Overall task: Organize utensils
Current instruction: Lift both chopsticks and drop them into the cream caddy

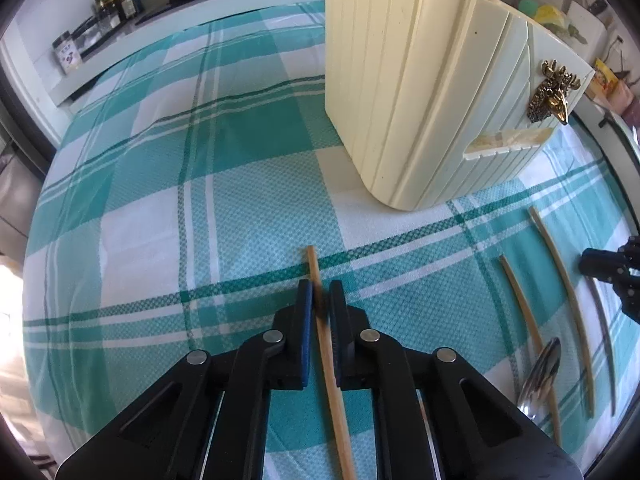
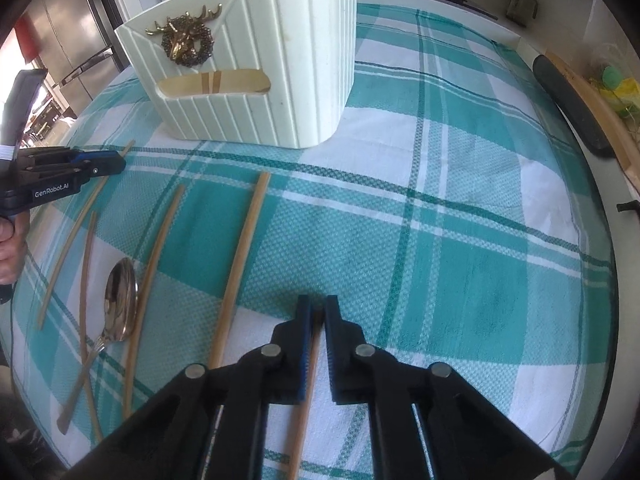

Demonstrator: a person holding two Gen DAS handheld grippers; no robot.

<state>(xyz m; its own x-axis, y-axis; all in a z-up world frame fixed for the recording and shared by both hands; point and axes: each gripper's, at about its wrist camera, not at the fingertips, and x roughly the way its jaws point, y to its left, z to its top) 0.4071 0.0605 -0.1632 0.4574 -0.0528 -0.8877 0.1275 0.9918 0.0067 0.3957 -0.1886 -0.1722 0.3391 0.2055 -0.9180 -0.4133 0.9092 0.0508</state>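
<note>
A cream ribbed utensil holder (image 1: 420,92) with a brass deer ornament stands on the checked cloth; it also shows in the right wrist view (image 2: 256,60), with stick ends poking out of its top. My left gripper (image 1: 320,292) is shut on a wooden chopstick (image 1: 332,368) that runs between its fingers. My right gripper (image 2: 317,308) is shut on another wooden chopstick (image 2: 302,412). Several chopsticks (image 2: 240,264) and a metal spoon (image 2: 118,304) lie on the cloth to the right gripper's left. The left gripper (image 2: 116,162) shows there too.
A teal and white checked cloth (image 2: 460,240) covers the table. Bottles and jars (image 1: 112,0) and a stove stand behind it. A dark oblong object on a wooden board (image 2: 572,104) lies at the right edge. A steel fridge (image 2: 68,28) is far left.
</note>
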